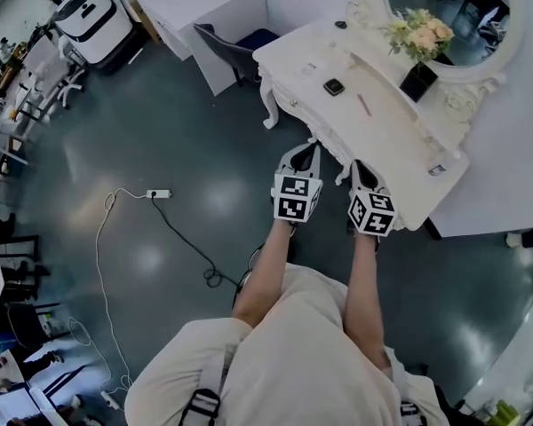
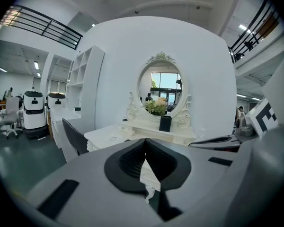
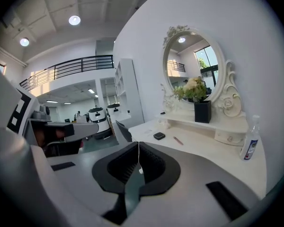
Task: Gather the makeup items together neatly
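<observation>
Two tools, the left tool [image 1: 304, 156] and the right tool [image 1: 362, 174], are fully closed and empty (gathering apparently not begun). On the table [image 1: 391, 140], one black compact [image 1: 334, 87] and one pink pencil [image 1: 363, 105] lie apart before the flower vase [image 1: 418, 80]; one spray bottle [image 3: 249, 143] stands right of the vase.

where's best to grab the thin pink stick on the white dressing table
Grip the thin pink stick at its middle, from above, jaws across its narrow width: it lies flat on the white dressing table, apart from the small black square case.
</observation>
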`<state>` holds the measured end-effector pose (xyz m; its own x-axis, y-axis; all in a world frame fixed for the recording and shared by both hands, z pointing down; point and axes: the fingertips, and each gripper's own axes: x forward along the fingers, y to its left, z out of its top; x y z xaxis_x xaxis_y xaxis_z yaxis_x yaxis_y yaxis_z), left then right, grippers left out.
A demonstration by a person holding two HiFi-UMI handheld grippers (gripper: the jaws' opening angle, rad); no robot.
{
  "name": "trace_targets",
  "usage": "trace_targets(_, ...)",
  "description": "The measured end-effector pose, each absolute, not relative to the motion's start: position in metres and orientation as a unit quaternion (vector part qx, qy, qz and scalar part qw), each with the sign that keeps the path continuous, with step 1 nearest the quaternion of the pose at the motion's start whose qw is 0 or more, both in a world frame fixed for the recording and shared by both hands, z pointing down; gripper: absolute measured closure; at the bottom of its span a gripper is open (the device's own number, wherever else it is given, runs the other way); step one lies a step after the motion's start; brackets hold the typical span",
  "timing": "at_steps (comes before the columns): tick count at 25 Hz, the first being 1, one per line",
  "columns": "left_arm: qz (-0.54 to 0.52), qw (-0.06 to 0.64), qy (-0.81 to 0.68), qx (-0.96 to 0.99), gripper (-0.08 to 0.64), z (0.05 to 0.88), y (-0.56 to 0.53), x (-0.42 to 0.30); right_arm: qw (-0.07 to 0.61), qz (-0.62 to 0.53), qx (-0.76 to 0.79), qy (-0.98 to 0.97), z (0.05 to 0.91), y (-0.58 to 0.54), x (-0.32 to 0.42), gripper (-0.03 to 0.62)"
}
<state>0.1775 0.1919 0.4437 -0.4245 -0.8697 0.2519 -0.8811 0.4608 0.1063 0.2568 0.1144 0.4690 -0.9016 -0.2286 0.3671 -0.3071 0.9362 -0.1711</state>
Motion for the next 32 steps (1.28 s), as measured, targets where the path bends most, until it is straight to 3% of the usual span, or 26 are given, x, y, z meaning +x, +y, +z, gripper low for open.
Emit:
trace_targets(21, 0.032, 0.136, -0.830, 0.540, 0.545, 0.443, 0.136, 0.003, 0.186, 0.138, 0.112, -0.966, 0.487, 0.072, 0.073, 0.548)
trace_targets(32, 0.004, 0.164, -0.826, 0.539, 0.545, 0.470, 0.138, -0.037, 0.208, 0.136, 0.122, -0.961, 0.507, 0.070, 0.041, 0.548)
